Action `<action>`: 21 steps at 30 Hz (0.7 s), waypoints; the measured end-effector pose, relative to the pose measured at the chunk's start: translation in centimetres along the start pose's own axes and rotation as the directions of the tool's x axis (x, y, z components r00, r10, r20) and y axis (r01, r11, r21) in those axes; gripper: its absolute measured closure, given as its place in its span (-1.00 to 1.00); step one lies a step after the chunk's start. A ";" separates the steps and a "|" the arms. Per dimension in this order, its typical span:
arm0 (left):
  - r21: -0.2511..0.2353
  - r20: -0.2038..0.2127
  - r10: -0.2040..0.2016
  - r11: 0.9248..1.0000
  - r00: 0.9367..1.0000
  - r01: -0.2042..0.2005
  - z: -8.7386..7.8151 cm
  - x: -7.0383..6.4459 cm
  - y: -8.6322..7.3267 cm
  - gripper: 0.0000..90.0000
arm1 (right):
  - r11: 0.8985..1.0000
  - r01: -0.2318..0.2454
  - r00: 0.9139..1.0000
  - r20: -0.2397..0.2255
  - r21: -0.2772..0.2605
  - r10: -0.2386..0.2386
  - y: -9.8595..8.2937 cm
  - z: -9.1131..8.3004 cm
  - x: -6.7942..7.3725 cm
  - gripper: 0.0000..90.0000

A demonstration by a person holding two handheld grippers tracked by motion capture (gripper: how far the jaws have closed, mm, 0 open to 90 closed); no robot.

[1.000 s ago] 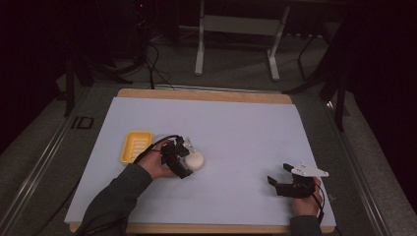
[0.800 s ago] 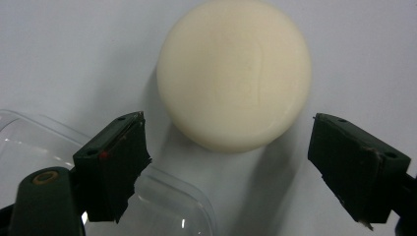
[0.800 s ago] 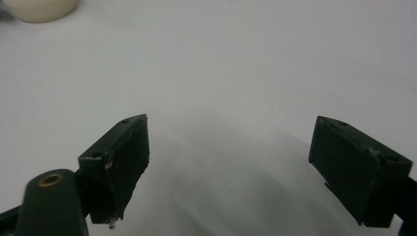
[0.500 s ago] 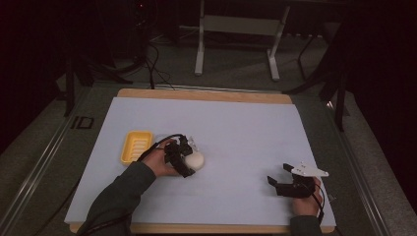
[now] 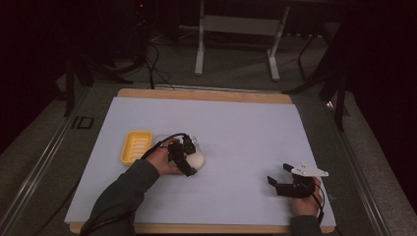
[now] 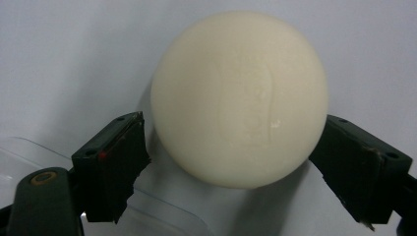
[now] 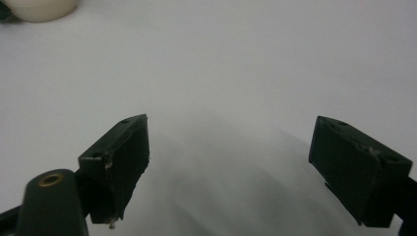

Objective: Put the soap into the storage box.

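Dim room, white sheet (image 5: 236,128) over wooden table (image 5: 206,94).

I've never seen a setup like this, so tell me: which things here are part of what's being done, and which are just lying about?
In use, as far as I can judge:
- left gripper, jaws open around the soap
- cream soap bar
- yellow soap dish, beside it

Idle:
- right gripper, open over bare white table cover
- metal stand behind the table

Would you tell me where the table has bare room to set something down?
The table is bare between the soap and the right gripper, and along the far edge. It is crowded at the near left, around the yellow dish and left gripper.
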State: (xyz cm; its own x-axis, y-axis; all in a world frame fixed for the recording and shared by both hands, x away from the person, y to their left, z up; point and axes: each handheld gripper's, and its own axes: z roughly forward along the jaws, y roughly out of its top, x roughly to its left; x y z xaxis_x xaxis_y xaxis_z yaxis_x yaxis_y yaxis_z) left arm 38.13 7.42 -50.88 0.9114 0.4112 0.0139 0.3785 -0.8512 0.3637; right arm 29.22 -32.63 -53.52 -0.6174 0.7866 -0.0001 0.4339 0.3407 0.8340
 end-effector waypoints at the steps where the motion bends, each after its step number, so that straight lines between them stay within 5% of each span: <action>1: 0.000 0.000 0.000 1.000 1.000 0.000 0.0 0.0 0.0 -0.67 | 1.000 0.001 1.000 0.000 0.000 -0.001 0.0 0.0 0.0 -0.66; 21: 0.058 0.015 0.009 0.998 1.000 -0.010 0.6 0.3 1.1 -0.67 | 1.000 -0.001 1.000 -0.001 0.002 0.001 0.0 0.0 0.0 -0.66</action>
State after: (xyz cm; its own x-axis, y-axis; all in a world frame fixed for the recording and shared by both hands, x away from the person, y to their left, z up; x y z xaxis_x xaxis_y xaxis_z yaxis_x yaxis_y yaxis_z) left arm 38.95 6.44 -51.06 0.9174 0.3981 0.0031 0.3777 -0.8728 0.3093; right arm 29.24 -32.61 -53.53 -0.6178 0.7863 0.0013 0.4359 0.3410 0.8329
